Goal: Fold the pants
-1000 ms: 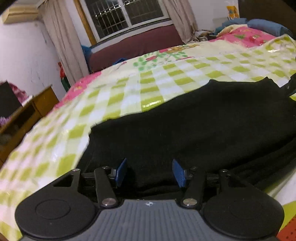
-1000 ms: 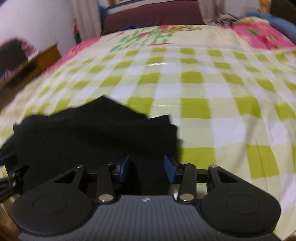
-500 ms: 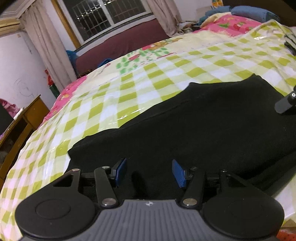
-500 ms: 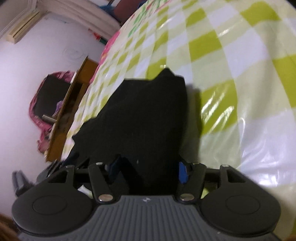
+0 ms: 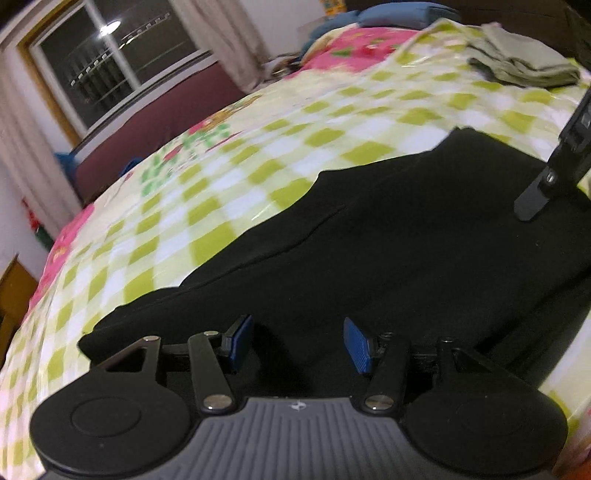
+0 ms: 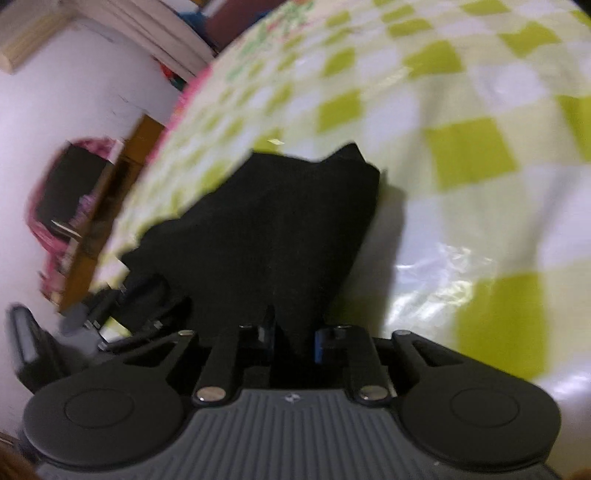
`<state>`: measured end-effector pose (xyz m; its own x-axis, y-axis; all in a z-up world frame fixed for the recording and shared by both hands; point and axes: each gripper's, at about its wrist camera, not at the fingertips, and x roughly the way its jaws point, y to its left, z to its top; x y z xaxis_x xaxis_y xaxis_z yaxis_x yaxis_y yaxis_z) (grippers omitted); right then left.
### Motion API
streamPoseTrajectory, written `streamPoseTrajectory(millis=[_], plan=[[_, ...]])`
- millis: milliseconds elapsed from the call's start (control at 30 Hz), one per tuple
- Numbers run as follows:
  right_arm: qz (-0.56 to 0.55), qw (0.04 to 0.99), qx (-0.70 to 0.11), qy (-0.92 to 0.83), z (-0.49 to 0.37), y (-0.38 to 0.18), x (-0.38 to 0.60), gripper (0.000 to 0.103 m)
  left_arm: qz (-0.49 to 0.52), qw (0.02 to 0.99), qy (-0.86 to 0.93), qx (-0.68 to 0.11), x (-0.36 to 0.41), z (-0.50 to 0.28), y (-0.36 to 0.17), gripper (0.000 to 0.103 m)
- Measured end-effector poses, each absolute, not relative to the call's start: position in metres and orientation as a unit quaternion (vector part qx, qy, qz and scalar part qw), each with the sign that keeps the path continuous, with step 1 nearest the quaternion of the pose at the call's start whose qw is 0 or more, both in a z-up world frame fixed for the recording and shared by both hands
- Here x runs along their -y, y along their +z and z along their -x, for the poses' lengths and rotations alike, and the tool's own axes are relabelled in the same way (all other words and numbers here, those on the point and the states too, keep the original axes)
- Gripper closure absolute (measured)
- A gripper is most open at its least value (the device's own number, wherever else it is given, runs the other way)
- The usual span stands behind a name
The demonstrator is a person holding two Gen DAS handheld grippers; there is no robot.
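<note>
Black pants (image 5: 388, 240) lie folded across the green-and-white checked bed cover (image 5: 192, 206). My left gripper (image 5: 297, 345) is open, its blue pads on either side of the near edge of the pants, holding nothing. In the right wrist view the pants (image 6: 266, 229) run away from me, and my right gripper (image 6: 293, 341) is shut on their near edge, with cloth bunched between the pads. The right gripper also shows in the left wrist view (image 5: 554, 162) at the far right, over the pants.
A folded grey-green garment (image 5: 524, 62) lies at the far right of the bed, pillows (image 5: 388, 18) behind it. A window (image 5: 122, 70) and dark red headboard (image 5: 159, 129) stand at the far side. A wooden cabinet (image 6: 110, 206) stands left of the bed.
My right gripper has closed from open onto the near edge of the pants and tilted to the left. My left gripper has stayed open and shifted along the pants' edge.
</note>
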<state>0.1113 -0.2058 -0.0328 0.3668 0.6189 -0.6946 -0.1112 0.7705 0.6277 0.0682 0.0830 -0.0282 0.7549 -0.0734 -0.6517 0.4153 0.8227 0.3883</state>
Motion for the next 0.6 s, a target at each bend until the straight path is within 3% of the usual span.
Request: streamPoseTrajectory(millis=[367, 600], plan=[[-0.132, 0.838, -0.437, 0.298, -0.175, 0.038, 0.222, 0.076, -0.247, 0.905, -0.178, -0.298, -0.067, -0.09, -0.002, 0.035], [-0.007, 0.779, -0.533, 0.331, -0.214, -0.002, 0.179, 0.075, -0.239, 0.905, -0.219, -0.276, -0.038, -0.107, -0.016, 0.035]])
